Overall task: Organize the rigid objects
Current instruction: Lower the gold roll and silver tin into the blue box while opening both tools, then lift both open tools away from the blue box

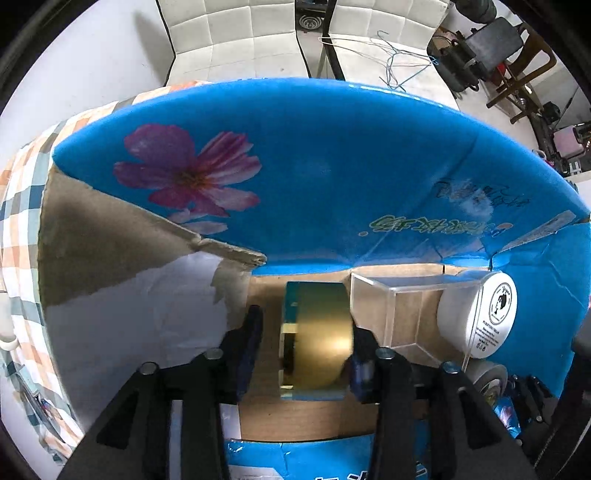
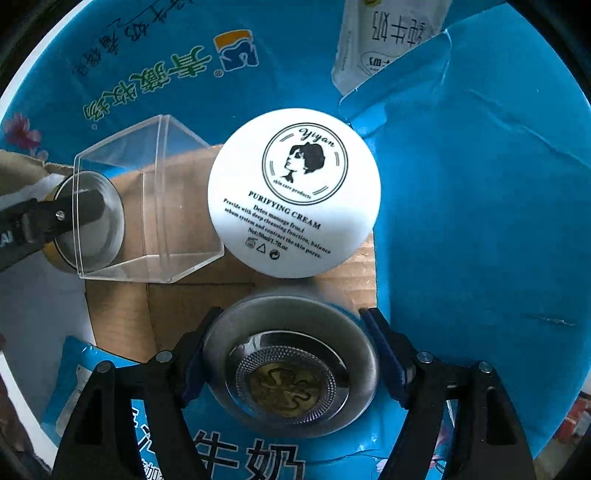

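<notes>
Both grippers point down into a blue milk carton box (image 1: 332, 166) with a brown cardboard floor (image 2: 122, 314). My left gripper (image 1: 306, 339) straddles a gold-sided tin (image 1: 317, 332). A gap shows between the tin and the left finger (image 1: 251, 332), so it is open. My right gripper (image 2: 293, 354) stands around a round silver tin with a gold emblem (image 2: 291, 373); thin gaps show at both pads, so it is open. A clear plastic cube (image 2: 147, 199) and a white cream jar (image 2: 295, 192) sit between the two tins.
The box's blue flaps rise on all sides, with a torn brown and white flap (image 1: 129, 266) at left. A white milk pack (image 2: 388, 33) leans at the far wall. Outside lie a checked tablecloth (image 1: 22, 206), white chairs (image 1: 236, 33) and wire hangers (image 1: 399, 59).
</notes>
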Tool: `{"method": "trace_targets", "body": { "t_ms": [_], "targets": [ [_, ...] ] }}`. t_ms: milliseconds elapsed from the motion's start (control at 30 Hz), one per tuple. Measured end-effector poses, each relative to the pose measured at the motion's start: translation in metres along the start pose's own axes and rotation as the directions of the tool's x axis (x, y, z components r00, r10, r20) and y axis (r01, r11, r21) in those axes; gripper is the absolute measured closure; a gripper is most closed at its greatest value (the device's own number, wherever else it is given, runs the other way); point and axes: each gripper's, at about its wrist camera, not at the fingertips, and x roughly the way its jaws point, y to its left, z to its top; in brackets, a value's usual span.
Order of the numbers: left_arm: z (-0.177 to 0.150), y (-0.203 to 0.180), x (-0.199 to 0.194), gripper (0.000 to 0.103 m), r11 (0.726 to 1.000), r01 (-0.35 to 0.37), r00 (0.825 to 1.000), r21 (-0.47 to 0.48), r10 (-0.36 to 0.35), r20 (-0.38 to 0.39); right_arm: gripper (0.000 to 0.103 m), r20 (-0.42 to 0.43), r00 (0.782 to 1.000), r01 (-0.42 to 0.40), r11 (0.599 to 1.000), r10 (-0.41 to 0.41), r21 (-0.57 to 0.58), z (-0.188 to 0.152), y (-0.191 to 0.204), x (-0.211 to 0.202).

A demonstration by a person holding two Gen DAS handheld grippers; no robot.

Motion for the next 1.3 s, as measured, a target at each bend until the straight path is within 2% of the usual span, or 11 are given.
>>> {"method": "trace_targets", "body": {
  "t_ms": [67, 100, 267, 300, 333, 400, 500, 767, 933, 1033, 1300],
  "targets": [
    [-0.001, 0.002, -0.003, 0.053, 1.0, -0.009, 1.0, 0.0, 0.009, -0.002, 0.01, 0.009, 1.0, -0.016, 1.0, 0.016, -0.007, 0.006, 0.003, -0.001],
    [-0.002, 0.003, -0.006, 0.052, 1.0, -0.016, 1.0, -0.001, 0.016, 0.001, 0.008, 0.013, 1.0, -0.016, 1.0, 0.016, -0.003, 0.006, 0.004, -0.004],
    [-0.01, 0.005, -0.022, 0.05, 1.0, -0.029, 0.999, 0.008, 0.029, 0.014, 0.006, 0.051, 0.998, -0.024, 1.0, 0.024, 0.001, -0.001, 0.005, -0.021],
    [-0.014, 0.005, -0.026, 0.045, 0.999, -0.031, 0.999, 0.007, 0.031, 0.015, 0.006, 0.064, 0.998, -0.024, 1.0, 0.024, -0.005, -0.003, 0.005, -0.028],
    [-0.016, 0.005, -0.029, 0.031, 0.999, -0.037, 0.999, 0.007, 0.037, 0.017, 0.005, 0.072, 0.997, -0.023, 1.0, 0.024, -0.009, -0.004, 0.005, -0.032],
    [-0.021, 0.006, -0.039, 0.015, 0.999, -0.046, 0.998, 0.005, 0.046, 0.035, 0.004, 0.102, 0.995, -0.014, 1.0, 0.016, -0.021, -0.008, 0.003, -0.044],
    [-0.032, 0.01, -0.052, 0.004, 0.998, -0.054, 0.997, -0.014, 0.055, 0.055, 0.004, 0.138, 0.99, 0.006, 1.0, -0.002, -0.029, -0.016, 0.004, -0.058],
    [-0.067, 0.006, -0.078, 0.003, 0.997, -0.061, 0.992, -0.042, 0.066, 0.111, 0.004, 0.207, 0.978, -0.019, 0.999, 0.027, -0.045, -0.048, 0.001, -0.093],
    [-0.084, 0.0, -0.102, 0.003, 0.995, -0.086, 0.976, -0.057, 0.095, 0.194, 0.004, 0.251, 0.967, -0.023, 0.998, 0.036, -0.054, -0.077, -0.005, -0.123],
    [-0.096, -0.002, -0.122, 0.003, 0.994, -0.08, 0.967, -0.071, 0.095, 0.238, 0.004, 0.282, 0.958, -0.034, 0.997, 0.05, -0.063, -0.091, -0.005, -0.134],
    [-0.127, -0.01, -0.172, 0.003, 0.995, -0.05, 0.946, -0.089, 0.076, 0.316, 0.004, 0.368, 0.926, -0.053, 0.995, 0.082, -0.088, -0.126, -0.009, -0.196]
  ]
}}
